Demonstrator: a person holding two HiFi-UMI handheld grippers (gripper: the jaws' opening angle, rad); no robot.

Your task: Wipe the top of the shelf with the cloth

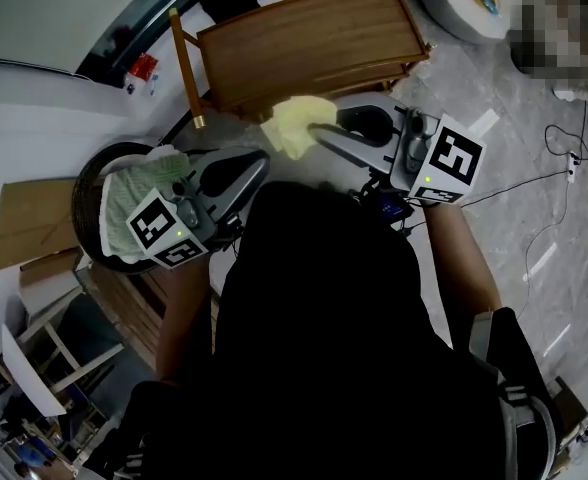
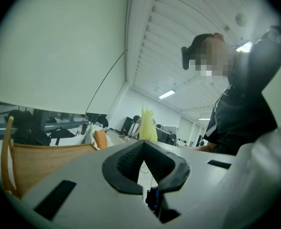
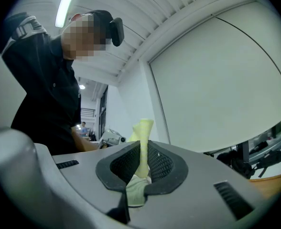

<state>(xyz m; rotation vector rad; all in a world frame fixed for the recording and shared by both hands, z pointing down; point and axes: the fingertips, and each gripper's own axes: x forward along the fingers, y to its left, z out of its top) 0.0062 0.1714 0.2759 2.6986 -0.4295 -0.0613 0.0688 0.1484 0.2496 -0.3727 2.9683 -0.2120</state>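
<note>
Clamping cloth (image 1: 296,125) in right gripper (image 1: 319,131) | shelf top (image 1: 314,43) just ahead of cloth | left gripper (image 1: 258,164) closed, empty, farther off

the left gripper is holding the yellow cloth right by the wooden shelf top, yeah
Wrong gripper. The right gripper holds the yellow cloth: the right gripper view shows it pinched between that gripper's jaws. The left gripper has nothing between its jaws. The rest is right, as the head view shows the cloth by the wooden shelf top.
</note>
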